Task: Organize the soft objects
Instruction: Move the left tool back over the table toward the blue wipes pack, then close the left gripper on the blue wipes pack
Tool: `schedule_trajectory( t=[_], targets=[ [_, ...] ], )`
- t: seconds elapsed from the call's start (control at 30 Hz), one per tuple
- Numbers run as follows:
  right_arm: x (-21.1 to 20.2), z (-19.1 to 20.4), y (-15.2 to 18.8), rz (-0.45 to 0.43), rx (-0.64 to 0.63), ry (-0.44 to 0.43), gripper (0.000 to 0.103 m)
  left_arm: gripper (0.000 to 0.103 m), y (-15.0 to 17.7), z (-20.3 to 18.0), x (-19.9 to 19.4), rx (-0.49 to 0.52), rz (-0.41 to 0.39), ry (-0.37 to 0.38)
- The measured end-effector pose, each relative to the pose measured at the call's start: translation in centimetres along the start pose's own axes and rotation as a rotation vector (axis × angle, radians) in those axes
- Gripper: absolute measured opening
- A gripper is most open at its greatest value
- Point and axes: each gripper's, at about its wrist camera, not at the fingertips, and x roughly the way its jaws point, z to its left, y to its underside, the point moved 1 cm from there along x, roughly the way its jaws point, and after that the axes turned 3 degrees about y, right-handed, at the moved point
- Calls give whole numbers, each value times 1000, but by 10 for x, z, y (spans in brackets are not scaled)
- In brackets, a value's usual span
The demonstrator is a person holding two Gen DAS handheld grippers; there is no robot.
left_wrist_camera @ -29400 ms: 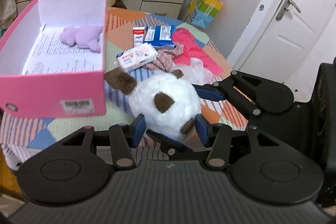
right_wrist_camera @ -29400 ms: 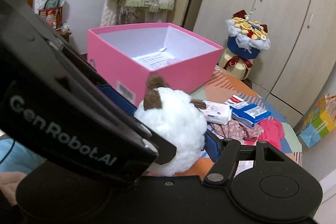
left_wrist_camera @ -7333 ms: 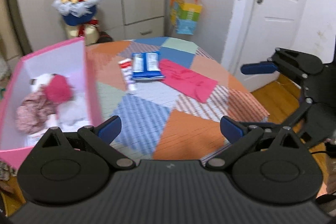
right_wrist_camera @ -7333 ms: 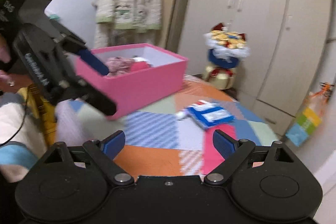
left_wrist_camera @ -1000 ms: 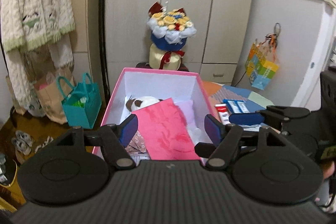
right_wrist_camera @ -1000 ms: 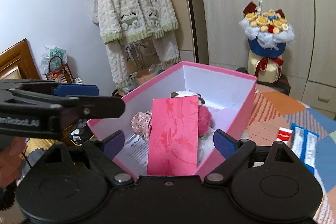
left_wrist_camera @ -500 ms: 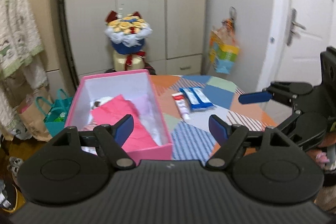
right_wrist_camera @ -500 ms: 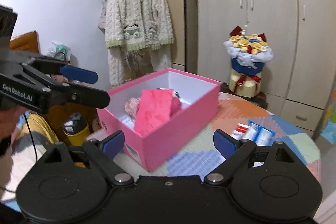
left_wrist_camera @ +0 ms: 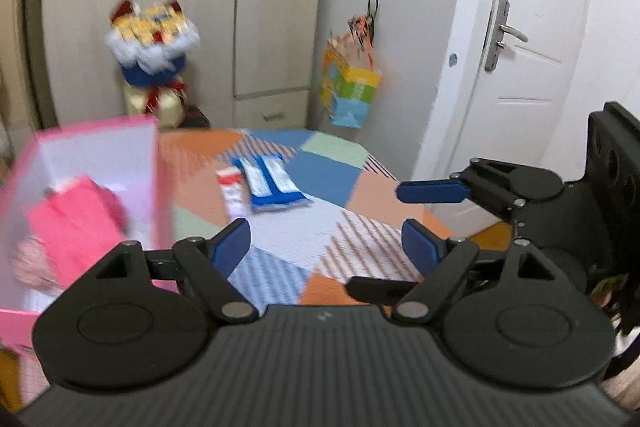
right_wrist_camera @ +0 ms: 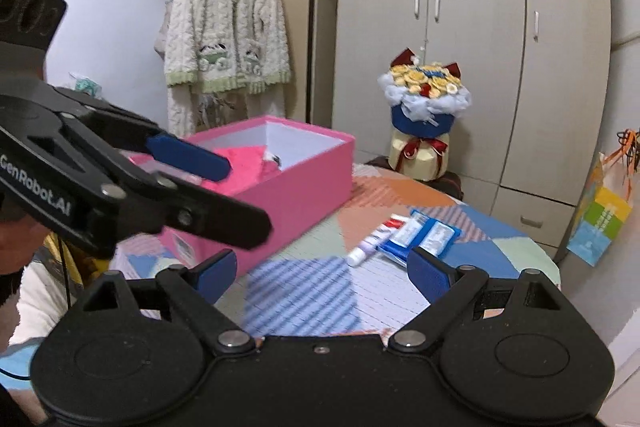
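1. Left tongs [left_wrist_camera: 326, 243] opening, nothing between them; right tongs [right_wrist_camera: 322, 273] wide, empty.
2. Pink box [right_wrist_camera: 304, 187] at the table's [right_wrist_camera: 304, 291] left edge holds the pink cloth [right_wrist_camera: 248, 157]; soft things seemingly packed.
3. Blue packets [right_wrist_camera: 424, 233] and tube [right_wrist_camera: 374, 237] remain mid-table; probably not soft.

Both wrist cams look fwd, tilted down over the patchwork table [left_wrist_camera: 320, 227] (shared: pink box [right_wrist_camera: 304, 187]).
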Motion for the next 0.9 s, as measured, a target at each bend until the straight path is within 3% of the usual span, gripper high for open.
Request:
schedule_trajectory(
  t=[0.27, 0.43, 0.53, 0.6, 0.8, 0.9],
  targets=[
    [66, -42, 28, 94, 50, -19, 98, 81, 4, 21, 85, -63, 16, -15],
    [100, -64, 30, 139, -28, -17, 98, 79, -9, 35, 132, -31, -1, -139],
    [120, -79, 27, 123, -76, -52, 98, 77, -16, 48, 159, -116, 14, -122],
    [136, -87, 23, 128, -81, -63, 98, 70, -19, 53, 178, -173, 53, -112],
    [172, -106, 15, 130, -58, -93, 98, 66, -21, 64, 204, -221, 50, -200],
    [185, -113, 13, 138, -37, -113, 98, 63, -24, 71, 211, -250, 62, -208]
  ],
)
